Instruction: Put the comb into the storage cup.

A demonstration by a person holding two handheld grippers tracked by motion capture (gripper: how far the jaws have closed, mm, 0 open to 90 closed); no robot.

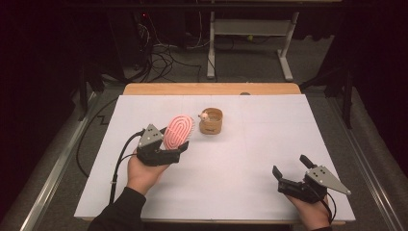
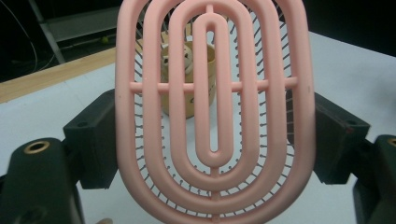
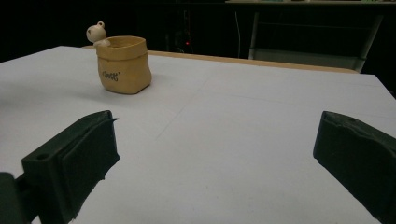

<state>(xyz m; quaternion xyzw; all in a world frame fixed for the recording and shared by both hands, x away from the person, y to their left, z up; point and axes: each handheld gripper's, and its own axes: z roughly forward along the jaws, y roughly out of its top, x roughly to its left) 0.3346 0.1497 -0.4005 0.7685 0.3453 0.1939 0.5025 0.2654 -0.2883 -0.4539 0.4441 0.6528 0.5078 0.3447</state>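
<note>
Brush: a pink oval hairbrush (image 1: 177, 131) is clamped by its sides between the jaws of the left gripper (image 1: 166, 155), above the left half of the white table (image 1: 250, 144), its head tilted toward the far side.
Brush, hidden parts: in the left gripper view its top and bottom edges are cut off; whether it has a handle I cannot tell.
Bristles: thin dark pins (image 2: 273, 126) show through the slots; their tips are hard to make out.
Left hand: it holds the gripper from below (image 1: 144, 174); the sleeve is cut off at the near edge.
Pot: a small tan pot (image 1: 211, 121) stands just beyond the brush, a little to its right; the brush partly covers it in the left gripper view.
Pot figure: a small bear-like figure (image 3: 96, 33) sits at its rim; the print on the pot is unreadable.
Right gripper: at the near right (image 1: 288, 179), jaws spread wide with nothing between them, well apart from the pot.
</note>
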